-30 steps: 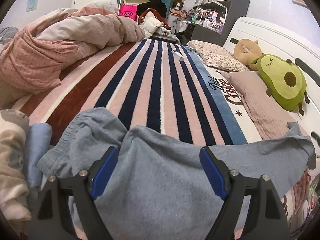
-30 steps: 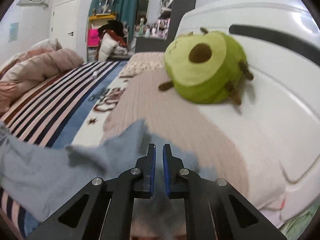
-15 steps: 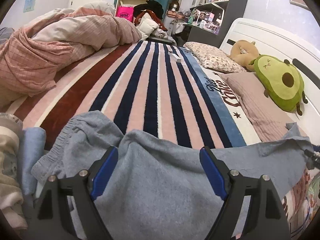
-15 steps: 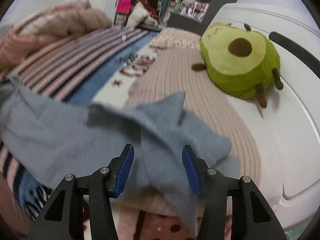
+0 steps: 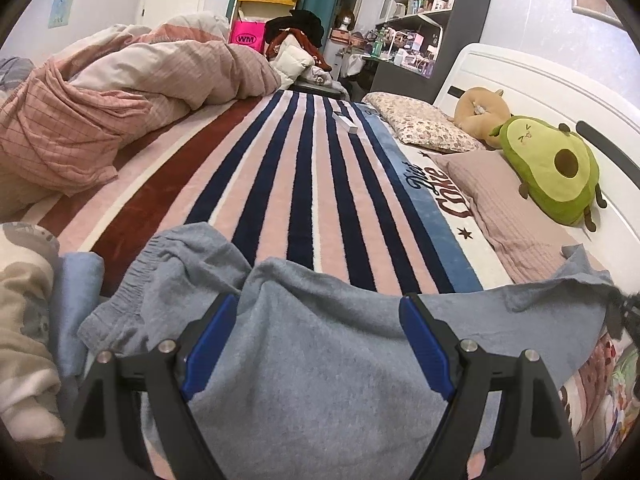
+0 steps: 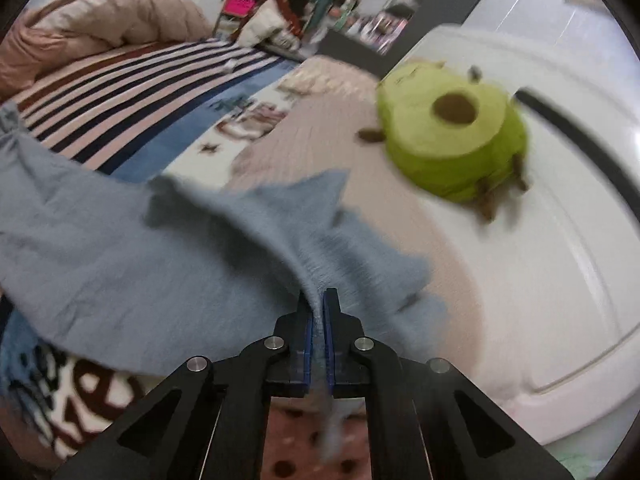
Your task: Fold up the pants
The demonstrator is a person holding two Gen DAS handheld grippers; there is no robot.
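Note:
Grey-blue pants (image 5: 304, 344) lie across the near end of the bed, elastic waistband at the left, legs running right. My left gripper (image 5: 316, 344) is open, its blue pads wide apart over the middle of the pants. In the right wrist view my right gripper (image 6: 318, 320) is shut on a fold of the pants (image 6: 160, 248) near the leg end, and cloth hangs down between its fingers. The view is blurred by motion. The right gripper shows as a dark shape at the right edge of the left wrist view (image 5: 624, 308).
A striped blanket (image 5: 288, 184) covers the bed. A rumpled pink duvet (image 5: 120, 96) lies at the left, folded clothes (image 5: 24, 308) at the near left. A green avocado plush (image 6: 452, 140) and pillows (image 5: 516, 212) lie by the white headboard (image 6: 560, 200).
My right gripper was shut, opened half a second ago, and has now shut again on a fold at the leg end of the pants. The left gripper stays open over the pants.

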